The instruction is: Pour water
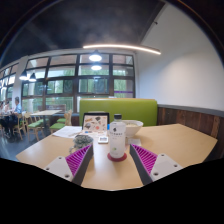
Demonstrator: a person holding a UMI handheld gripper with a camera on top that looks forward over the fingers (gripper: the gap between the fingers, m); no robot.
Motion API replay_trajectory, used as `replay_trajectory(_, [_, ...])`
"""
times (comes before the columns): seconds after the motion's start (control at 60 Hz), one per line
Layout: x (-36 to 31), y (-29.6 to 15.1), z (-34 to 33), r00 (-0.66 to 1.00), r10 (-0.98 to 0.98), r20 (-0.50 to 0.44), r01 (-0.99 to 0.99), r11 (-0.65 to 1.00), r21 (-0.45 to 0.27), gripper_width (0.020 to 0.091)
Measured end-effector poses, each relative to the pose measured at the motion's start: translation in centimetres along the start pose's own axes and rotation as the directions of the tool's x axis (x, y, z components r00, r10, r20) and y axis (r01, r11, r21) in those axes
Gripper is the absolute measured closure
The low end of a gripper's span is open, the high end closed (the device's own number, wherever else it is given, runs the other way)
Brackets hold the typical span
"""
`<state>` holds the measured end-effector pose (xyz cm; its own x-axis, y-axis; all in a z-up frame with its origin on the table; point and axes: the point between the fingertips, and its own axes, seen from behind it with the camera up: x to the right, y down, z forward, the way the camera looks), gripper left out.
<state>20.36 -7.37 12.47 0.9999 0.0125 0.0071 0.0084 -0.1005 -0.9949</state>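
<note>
I am looking forward along my hand-held gripper (111,165), whose two fingers with purple pads (146,158) reach out low over a pale wooden desk (175,140). The fingers are spread wide apart and grip nothing; only bare desk lies between their tips. The landmark is a small clear bottle (117,138) with a white cap, standing upright on a round dark red coaster (117,155). It sits on the desk just ahead of the fingers, in line with the gap between them and not touching either pad. Left of the bottle, near the left finger, stands a purple cup (82,143). Just behind the bottle and a little left is a small box or card (95,123) with a picture on its face, too small for me to read. Right of the bottle and a little behind it is a white bowl (131,127). Beyond the bottle, at the desk's far edge, runs a green bench back (135,108). Farther back are large windows (95,73), and a long strip light (122,48) glows on the ceiling above. Far to the left of the bottle, a person (16,106) sits at another table.
</note>
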Motion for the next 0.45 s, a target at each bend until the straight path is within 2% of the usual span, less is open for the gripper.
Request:
replay_trajectory(0.083, [-0.6, 0.0, -3.6, 1.0, 0.006, 0.026, -0.006, 1.0, -0.001, 0.0275])
replay_trajectory(0.233, [-0.6, 0.2, -9.4, 1.0, 0.011, 0.008, -0.011, 1.0, 0.012, 0.0273])
replay_trajectory(0.45, [-0.2, 1.4, -11.3, 1.0, 0.014, -0.016, -0.014, 1.0, -0.008, 0.0273])
